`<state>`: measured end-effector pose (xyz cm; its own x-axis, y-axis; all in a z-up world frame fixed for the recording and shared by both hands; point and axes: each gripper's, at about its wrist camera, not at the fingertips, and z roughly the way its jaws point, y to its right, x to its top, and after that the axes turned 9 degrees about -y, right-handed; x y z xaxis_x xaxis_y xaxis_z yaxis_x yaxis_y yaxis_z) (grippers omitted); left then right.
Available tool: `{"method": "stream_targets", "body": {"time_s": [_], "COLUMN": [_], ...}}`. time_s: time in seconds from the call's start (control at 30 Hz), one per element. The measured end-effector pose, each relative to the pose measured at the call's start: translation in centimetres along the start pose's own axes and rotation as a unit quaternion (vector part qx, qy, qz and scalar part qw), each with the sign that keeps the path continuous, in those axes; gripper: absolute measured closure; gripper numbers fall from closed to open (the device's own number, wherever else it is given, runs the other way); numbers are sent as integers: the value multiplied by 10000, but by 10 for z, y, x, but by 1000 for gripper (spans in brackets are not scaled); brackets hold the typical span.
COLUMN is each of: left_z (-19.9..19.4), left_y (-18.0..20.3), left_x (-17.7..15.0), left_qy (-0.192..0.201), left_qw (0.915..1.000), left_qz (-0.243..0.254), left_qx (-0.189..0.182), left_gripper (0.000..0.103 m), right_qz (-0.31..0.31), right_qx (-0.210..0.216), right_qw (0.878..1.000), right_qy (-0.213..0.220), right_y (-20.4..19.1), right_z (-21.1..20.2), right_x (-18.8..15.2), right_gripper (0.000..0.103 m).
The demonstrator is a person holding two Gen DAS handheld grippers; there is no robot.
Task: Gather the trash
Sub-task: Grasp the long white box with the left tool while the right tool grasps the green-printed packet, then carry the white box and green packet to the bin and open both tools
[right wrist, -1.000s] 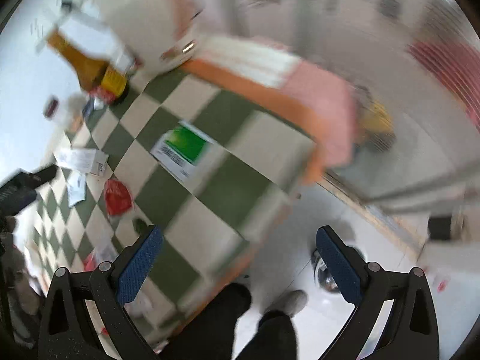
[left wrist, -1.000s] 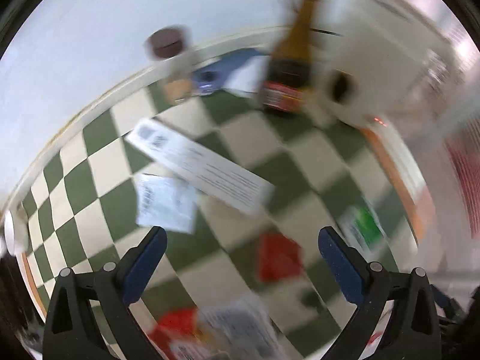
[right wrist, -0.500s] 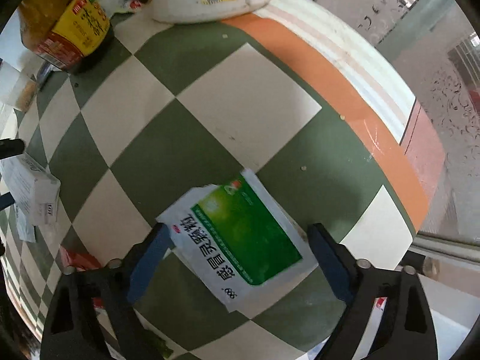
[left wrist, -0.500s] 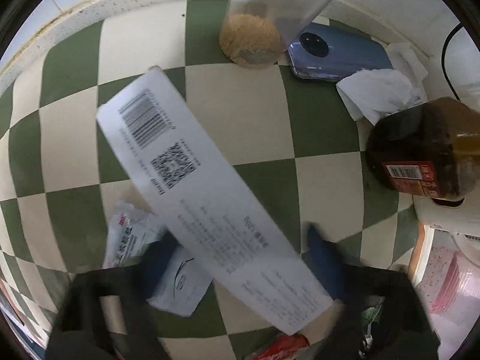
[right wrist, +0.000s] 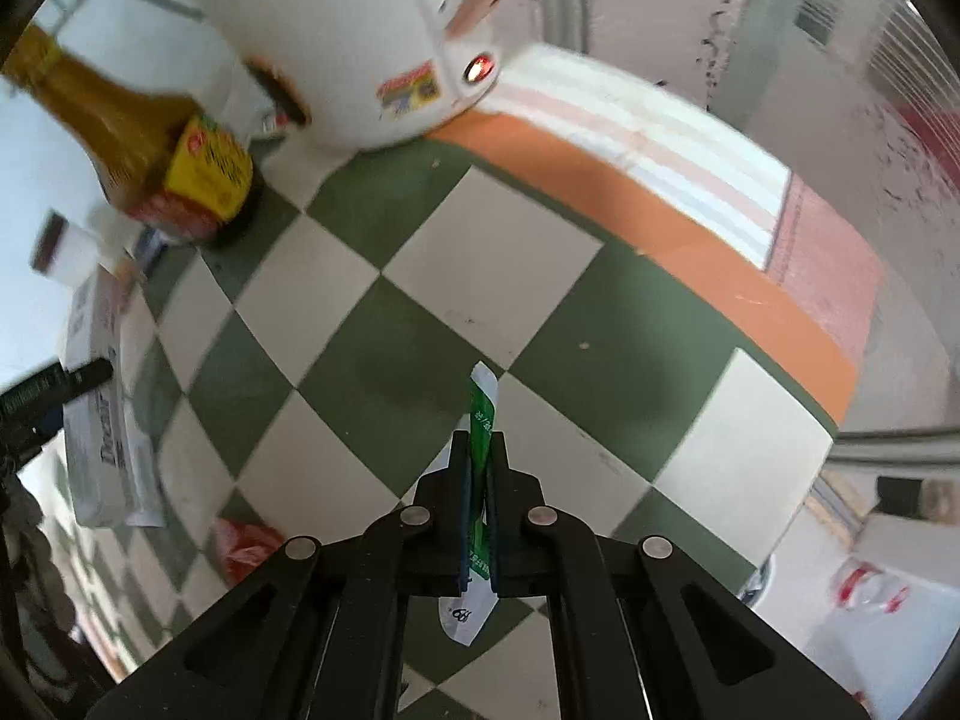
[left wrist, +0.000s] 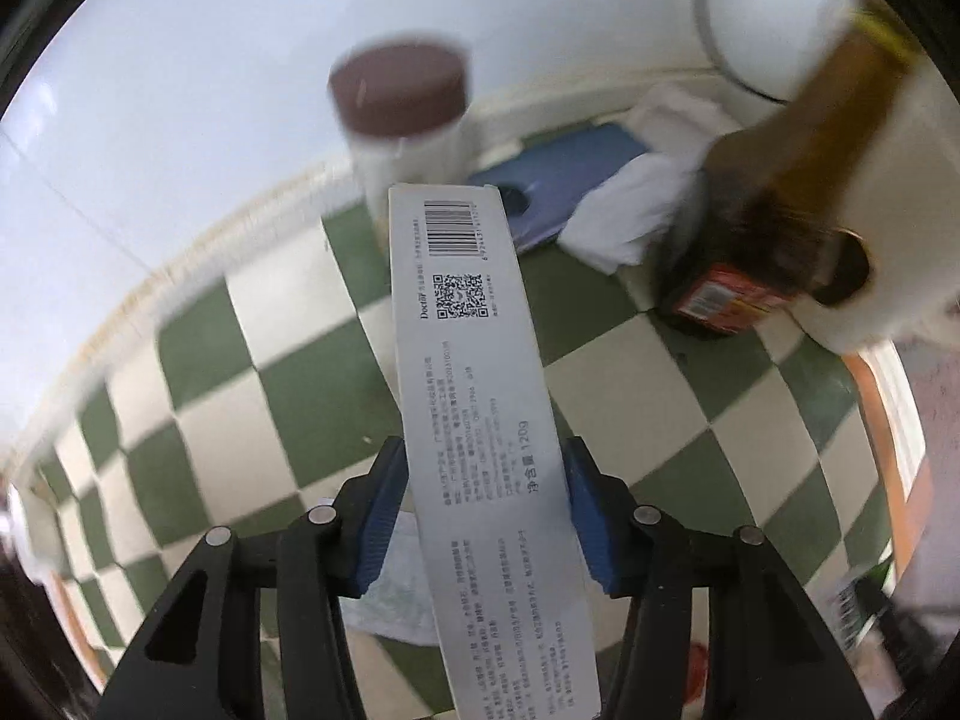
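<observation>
Since earlier: left gripper closed on box, lifted; right gripper closed on sachet, raised edge-on.

The right gripper pinches a green sachet edge-on above the checked cloth. Far left, a white box sits in the left gripper.

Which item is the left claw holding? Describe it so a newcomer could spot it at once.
Start at the green-and-white checkered tabletop and find the left claw above it. Clamped there is a long white carton pointing toward the brown-lidded jar. Only it bears a barcode and QR code.
</observation>
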<state>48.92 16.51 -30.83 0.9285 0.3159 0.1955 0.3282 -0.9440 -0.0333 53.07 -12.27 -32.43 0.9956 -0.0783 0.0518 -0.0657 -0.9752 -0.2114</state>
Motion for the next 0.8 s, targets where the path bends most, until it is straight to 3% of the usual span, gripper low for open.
{"method": "stream_targets", "body": {"time_s": [0.23, 0.43, 0.6, 0.8], "left_z": [-43, -88, -117, -124], "left_y": [22, 98, 182, 309], "left_x": [-25, -61, -117, -200], "left_qy": [351, 580, 629, 279], "left_qw": [9980, 9899, 9705, 9295], "left_qz": [521, 1240, 2191, 3465], "left_qx": [-6, -367, -782, -1230], "left_gripper": [56, 56, 56, 56], "right_qz": [336, 756, 1362, 2373], "right_qx": [503, 846, 1048, 1086], "right_qw": [9975, 9912, 9806, 9580], "right_qy": [376, 681, 945, 1190], "right_y": [42, 101, 169, 287], "right_z": [-38, -70, -85, -95], "right_x": [-19, -54, -106, -195], "right_gripper": [100, 100, 100, 100]}}
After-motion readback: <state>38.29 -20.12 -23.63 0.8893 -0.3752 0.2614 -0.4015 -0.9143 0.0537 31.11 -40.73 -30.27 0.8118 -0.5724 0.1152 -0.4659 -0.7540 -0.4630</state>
